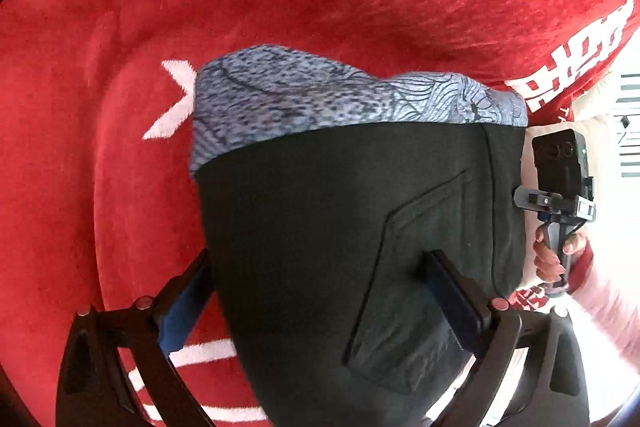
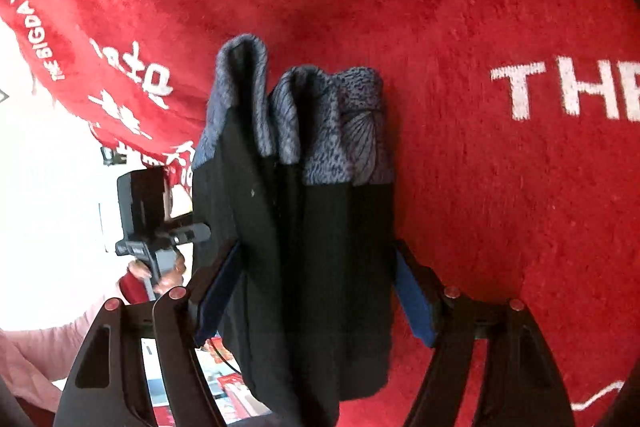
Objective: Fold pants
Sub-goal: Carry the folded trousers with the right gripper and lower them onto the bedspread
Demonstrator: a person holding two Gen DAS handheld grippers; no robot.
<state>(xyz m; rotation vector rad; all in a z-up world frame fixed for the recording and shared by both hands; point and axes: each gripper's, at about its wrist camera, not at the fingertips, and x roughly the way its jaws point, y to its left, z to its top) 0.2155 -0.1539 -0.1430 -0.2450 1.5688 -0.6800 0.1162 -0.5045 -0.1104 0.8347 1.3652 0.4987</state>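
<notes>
Left wrist view: left hand-held gripper [image 1: 320, 291] clamped on black pants [image 1: 328, 227], which hang over the red blanket [image 1: 120, 27]; patterned cuffs [image 1: 320, 95] droop.

Right wrist view: right hand-held gripper [image 2: 320, 291] clenched on the bunched pants [image 2: 304, 227]. Soft, limp, light; grab at seams. Nothing blocks; the other gripper is just beside.
</notes>
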